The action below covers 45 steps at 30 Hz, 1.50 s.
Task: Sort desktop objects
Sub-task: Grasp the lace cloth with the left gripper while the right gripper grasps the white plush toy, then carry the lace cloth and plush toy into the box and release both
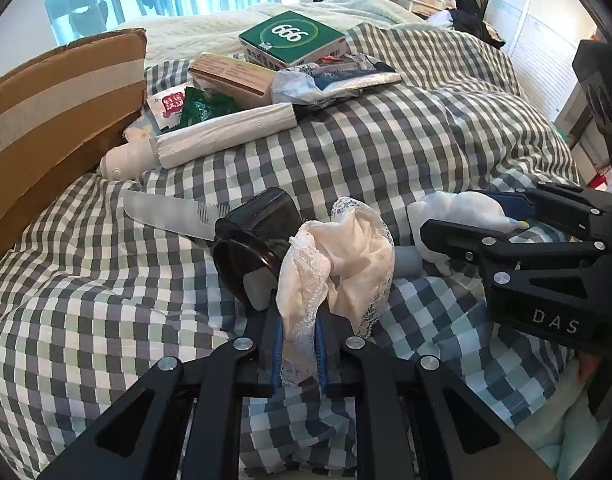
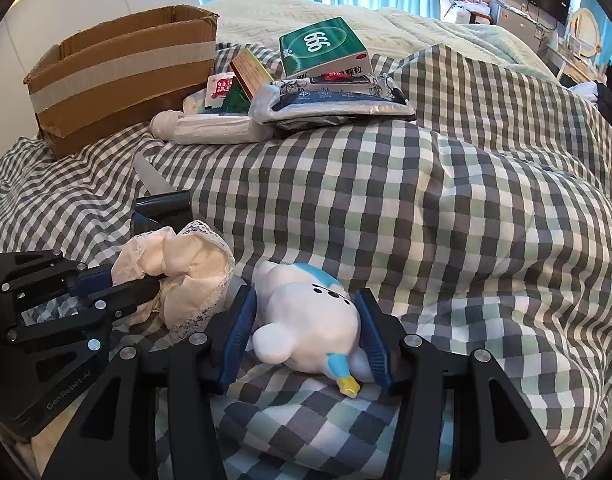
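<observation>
Checked bedding is strewn with unsorted things; the cardboard box (image 2: 122, 76) shows nothing inside from here. Left gripper (image 1: 300, 344) pinches the lace cloth (image 1: 337, 256), right gripper (image 2: 306, 332) clamps the plush toy (image 2: 306, 320), both low on the bed.

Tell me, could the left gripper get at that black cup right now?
Probably not yet: the left gripper is shut on the lace cloth, which drapes against the black cup lying just ahead. It would likely need to drop the cloth first.

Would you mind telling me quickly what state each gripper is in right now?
Left gripper: closed on the cream lace cloth.
Right gripper: closed on the white plush toy, one pad on each side.
</observation>
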Each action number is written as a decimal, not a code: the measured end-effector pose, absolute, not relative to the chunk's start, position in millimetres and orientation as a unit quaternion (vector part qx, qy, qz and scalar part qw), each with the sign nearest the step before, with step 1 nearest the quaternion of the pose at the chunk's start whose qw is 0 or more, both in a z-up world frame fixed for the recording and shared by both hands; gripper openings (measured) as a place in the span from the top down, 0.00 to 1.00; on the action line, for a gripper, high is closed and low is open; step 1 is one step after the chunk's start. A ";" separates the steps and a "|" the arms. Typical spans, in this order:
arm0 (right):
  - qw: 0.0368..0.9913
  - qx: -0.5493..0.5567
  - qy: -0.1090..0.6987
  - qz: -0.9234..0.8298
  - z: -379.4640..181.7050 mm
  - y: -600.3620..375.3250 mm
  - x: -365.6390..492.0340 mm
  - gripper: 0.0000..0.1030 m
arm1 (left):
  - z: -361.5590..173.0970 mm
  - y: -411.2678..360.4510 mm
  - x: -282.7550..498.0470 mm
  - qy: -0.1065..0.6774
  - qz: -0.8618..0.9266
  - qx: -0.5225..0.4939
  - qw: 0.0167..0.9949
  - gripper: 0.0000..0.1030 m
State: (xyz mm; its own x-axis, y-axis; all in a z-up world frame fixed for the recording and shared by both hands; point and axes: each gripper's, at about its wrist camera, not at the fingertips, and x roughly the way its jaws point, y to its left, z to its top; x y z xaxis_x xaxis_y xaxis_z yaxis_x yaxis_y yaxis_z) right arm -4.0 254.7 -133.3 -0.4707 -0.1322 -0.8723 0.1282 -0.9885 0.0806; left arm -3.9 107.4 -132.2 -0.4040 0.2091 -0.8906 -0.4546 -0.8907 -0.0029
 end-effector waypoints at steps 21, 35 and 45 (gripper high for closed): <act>0.066 0.441 0.002 -0.895 -102.3 252.5 16.6 0.54 | -84.1 85.8 2.3 0.069 0.876 -0.432 0.202 0.91; 0.107 0.420 -0.038 -0.900 -71.1 251.8 8.9 0.54 | -55.6 75.0 -20.2 0.084 0.894 -0.406 0.172 0.91; 0.125 0.389 0.005 -0.913 -24.7 225.3 -16.3 0.54 | -10.1 55.4 -56.0 0.084 0.917 -0.362 0.147 0.91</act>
State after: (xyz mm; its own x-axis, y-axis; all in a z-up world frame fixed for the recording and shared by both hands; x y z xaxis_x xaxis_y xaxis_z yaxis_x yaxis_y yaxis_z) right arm -16.3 225.3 -24.7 -0.6655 -0.2245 -0.7118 0.2321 -0.9687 0.0885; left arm -56.0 55.4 -10.1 -0.6946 0.2087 -0.6885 -0.3300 -0.9428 0.0471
